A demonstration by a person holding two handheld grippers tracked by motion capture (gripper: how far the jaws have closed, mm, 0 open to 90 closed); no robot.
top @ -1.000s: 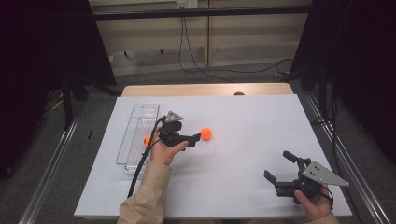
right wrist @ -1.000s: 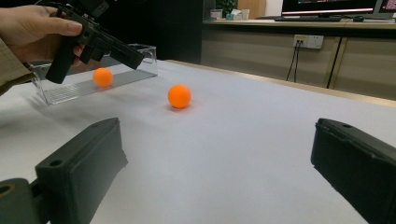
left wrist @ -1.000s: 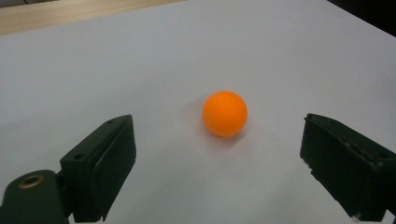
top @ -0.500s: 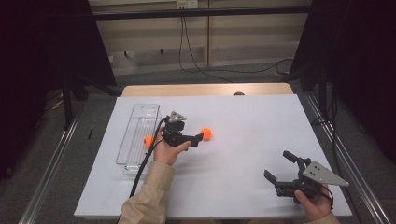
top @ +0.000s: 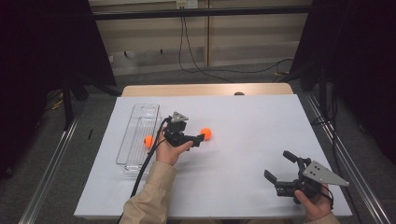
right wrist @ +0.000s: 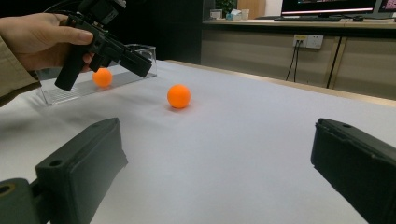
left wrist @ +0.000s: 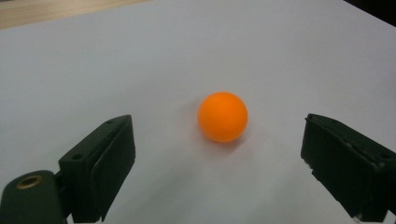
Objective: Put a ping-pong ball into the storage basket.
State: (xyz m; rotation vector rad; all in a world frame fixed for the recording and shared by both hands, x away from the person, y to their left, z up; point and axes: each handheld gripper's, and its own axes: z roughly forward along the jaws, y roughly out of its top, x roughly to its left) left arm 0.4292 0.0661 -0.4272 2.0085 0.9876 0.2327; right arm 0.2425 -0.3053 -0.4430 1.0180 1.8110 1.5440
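Orange ball [top: 206, 134] lying on the white-covered bench [top: 252, 121], just beyond the tips of the left claw [top: 200, 138], whose jaws stand released and wide with the ball ahead of the gap and untouched by either pad, bare sheet all round it. Second orange ball [top: 148, 141] at the edge of a clear plastic tray [top: 138, 122] just to the left of that hand, partly hidden behind it. Right claw [top: 278, 170] near the front right corner of the bench, well apart from both balls, released and holding nothing.
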